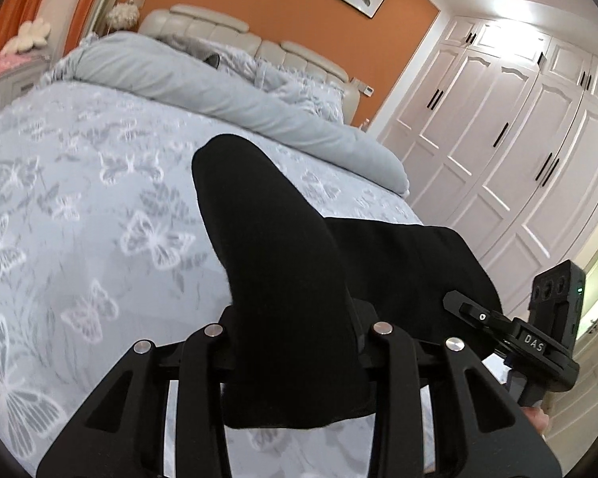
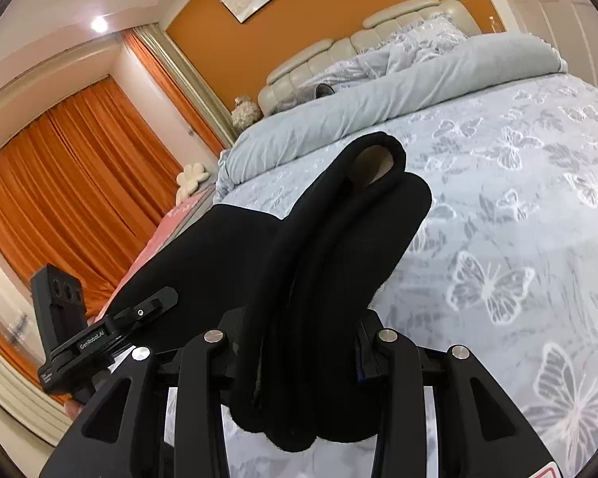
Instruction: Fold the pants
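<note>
The black pants (image 1: 283,263) hang between my two grippers above the bed. My left gripper (image 1: 295,342) is shut on one end, a plain leg-like fold that sticks up and forward past the jaws. My right gripper (image 2: 299,342) is shut on the other end (image 2: 339,247), bunched in thick rolled folds with a seamed hem loop at the top. The cloth stretches sideways between them. The right gripper shows at the right edge of the left wrist view (image 1: 538,342); the left gripper shows at the left of the right wrist view (image 2: 99,338). The fingertips are hidden by cloth.
Below lies a bed with a pale blue butterfly-print cover (image 1: 79,207) and a rolled grey duvet (image 1: 219,91) near the headboard. White wardrobe doors (image 1: 498,139) stand on one side, orange curtains (image 2: 71,183) on the other.
</note>
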{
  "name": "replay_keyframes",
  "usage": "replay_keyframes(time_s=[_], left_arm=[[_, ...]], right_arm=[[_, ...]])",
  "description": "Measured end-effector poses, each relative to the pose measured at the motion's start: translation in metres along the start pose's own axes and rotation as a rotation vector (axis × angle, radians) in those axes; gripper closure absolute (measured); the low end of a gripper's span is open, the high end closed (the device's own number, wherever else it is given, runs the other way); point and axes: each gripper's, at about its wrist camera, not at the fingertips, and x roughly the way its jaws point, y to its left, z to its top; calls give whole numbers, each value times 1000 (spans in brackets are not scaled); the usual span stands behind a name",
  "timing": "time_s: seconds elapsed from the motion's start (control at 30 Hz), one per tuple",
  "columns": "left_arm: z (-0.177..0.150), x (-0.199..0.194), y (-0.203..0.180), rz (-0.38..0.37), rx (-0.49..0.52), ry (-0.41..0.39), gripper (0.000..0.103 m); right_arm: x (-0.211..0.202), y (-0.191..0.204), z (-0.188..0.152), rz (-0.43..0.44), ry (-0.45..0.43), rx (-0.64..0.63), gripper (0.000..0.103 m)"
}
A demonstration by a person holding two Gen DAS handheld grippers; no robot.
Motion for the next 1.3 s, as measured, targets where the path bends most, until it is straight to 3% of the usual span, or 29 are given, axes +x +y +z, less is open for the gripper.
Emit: replay_keyframes(time_s=[0.3,0.63,1.0,1.3], left_arm=[[27,11,-12,58,82,-66,70],[76,41,-5,108,111,-124,70],[130,119,18,159,152,-120,70],[147,195,54,184,144,-112,70]], right_arm=[[3,2,27,0,-95,-15,69],[43,3,63,-6,-152,-38,68],[120,-26,130,-25,-123,-47,68],[197,-75,158,-30,-81,-35,68]])
